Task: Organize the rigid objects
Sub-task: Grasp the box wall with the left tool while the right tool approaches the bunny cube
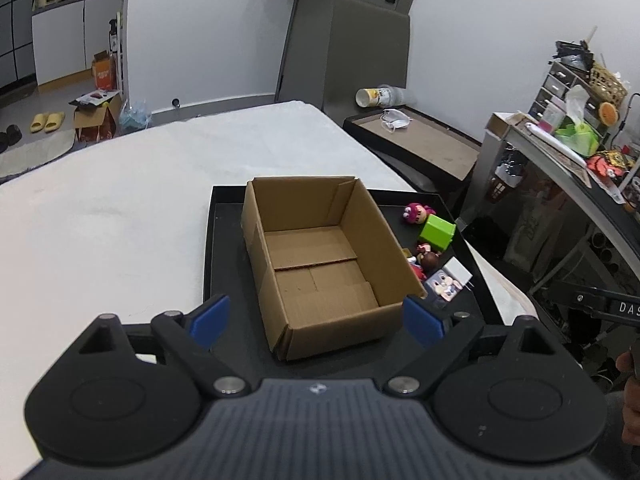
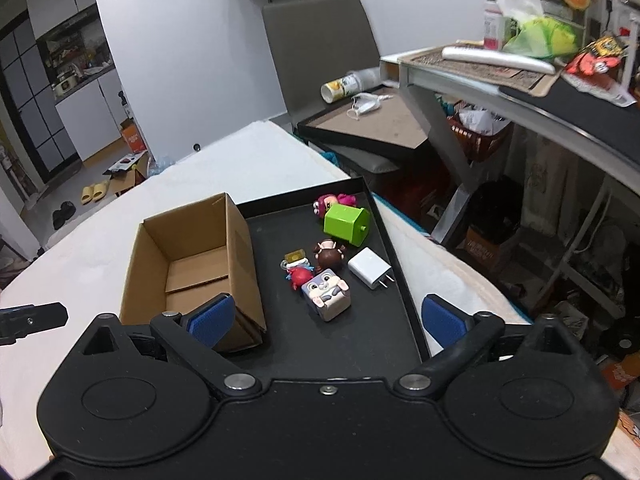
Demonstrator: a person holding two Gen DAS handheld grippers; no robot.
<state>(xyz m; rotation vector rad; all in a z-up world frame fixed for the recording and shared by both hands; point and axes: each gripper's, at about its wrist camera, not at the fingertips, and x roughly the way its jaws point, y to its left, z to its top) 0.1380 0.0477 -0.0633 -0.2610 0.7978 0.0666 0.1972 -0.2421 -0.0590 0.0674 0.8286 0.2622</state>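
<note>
A black tray lay on a white-covered surface, reaching its right edge. An open cardboard box stood on the left half of the tray, empty inside, its flaps folded flat on the bottom.

To the right of the box, the toys were gathered on the right half of the tray. A pink figurine lay nearest the tray's far edge, touching a green cube-shaped block just in front of it. Nearer the middle, a brown-haired doll head sat beside a small red figure, which lay closest to the box wall. In front of those, a grey-and-beige cartoon cube was tilted on one edge. A white charger plug lay by the tray's right rim, its prongs pointing toward that rim.

The left tongs hovered above the near end of the box, blue pads spread wide apart, holding nothing. The right tongs hung over the near part of the tray, just short of the cartoon cube, likewise spread wide and empty, the left pad in front of the box's near corner.
</note>
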